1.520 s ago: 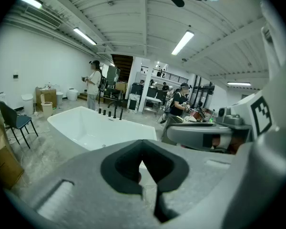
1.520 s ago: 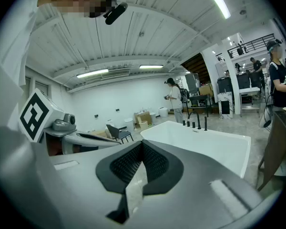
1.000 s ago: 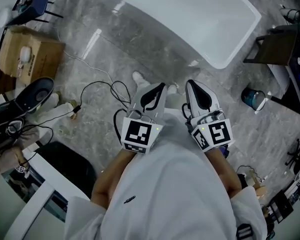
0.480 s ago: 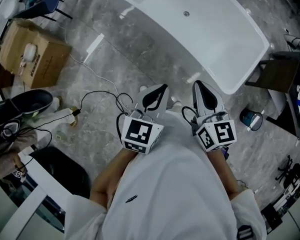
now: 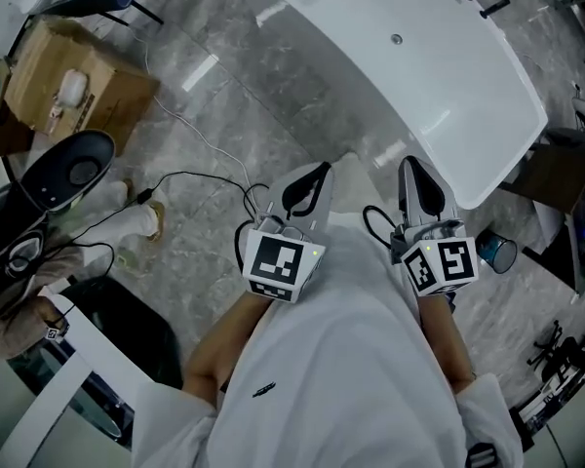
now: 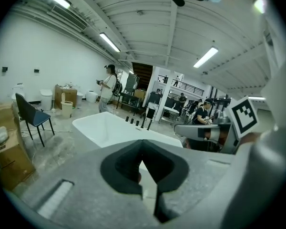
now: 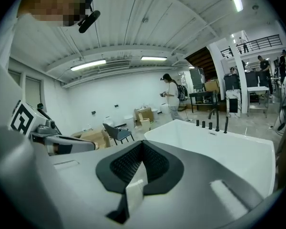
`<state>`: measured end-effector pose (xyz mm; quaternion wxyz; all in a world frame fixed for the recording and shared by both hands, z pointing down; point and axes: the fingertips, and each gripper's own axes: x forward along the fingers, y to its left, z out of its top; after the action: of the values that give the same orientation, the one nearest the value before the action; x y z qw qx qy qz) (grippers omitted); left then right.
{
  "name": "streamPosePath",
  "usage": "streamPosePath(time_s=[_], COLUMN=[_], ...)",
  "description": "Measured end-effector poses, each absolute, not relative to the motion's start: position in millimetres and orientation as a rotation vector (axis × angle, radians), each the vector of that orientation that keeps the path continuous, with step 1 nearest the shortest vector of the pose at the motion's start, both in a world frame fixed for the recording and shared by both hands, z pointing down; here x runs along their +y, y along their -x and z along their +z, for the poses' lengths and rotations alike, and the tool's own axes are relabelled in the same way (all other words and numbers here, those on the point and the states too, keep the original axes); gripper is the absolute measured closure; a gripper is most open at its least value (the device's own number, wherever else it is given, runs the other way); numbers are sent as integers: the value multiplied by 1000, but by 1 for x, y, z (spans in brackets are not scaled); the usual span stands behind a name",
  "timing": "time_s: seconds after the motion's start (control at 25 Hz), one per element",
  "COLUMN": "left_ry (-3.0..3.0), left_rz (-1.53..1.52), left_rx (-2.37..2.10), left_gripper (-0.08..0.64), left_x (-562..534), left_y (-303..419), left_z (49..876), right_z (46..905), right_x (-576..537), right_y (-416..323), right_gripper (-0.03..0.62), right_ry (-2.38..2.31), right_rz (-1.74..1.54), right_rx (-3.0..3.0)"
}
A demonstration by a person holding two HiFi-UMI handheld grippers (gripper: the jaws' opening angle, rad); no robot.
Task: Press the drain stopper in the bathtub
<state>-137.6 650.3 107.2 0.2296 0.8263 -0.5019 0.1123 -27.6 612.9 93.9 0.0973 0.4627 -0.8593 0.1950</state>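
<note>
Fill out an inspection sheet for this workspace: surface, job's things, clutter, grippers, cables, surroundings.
Surface: grey marbled floor, glossy.
Job's things: white bathtub; drain stopper in its bottom, untouched.
Clutter: cardboard box and blue container on the floor.
Grippers: left gripper and right gripper both shut, empty, held short of the tub.
Cables: black cable and white cable loose on the floor.
Surroundings: open workshop; a person stands beyond the tub.

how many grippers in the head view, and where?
2. Left gripper at frame centre, over the grey floor; right gripper beside it, tip near the bathtub edge. Both shut, empty. None seem hidden.
</note>
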Motion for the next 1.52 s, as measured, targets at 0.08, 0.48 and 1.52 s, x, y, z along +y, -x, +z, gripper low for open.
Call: streamPosePath(time_s=[0.08, 0.48, 1.52], left_ry=[-2256, -2273, -2432], left_rz=[299, 412, 522], left_rx=[-1371, -1324, -1098], left_gripper=[561, 561, 561], left_x=[638, 508, 201], left_y=[140, 153, 111], left_z=[112, 127, 120], right_z=[97, 125, 107], right_x=[598, 456, 192], right_y=[30, 32, -15], right_gripper=[598, 598, 597], right_ry=[-1362, -1442, -1683], right_rz=[581, 655, 709], right_rx=[-2529, -2497, -2412])
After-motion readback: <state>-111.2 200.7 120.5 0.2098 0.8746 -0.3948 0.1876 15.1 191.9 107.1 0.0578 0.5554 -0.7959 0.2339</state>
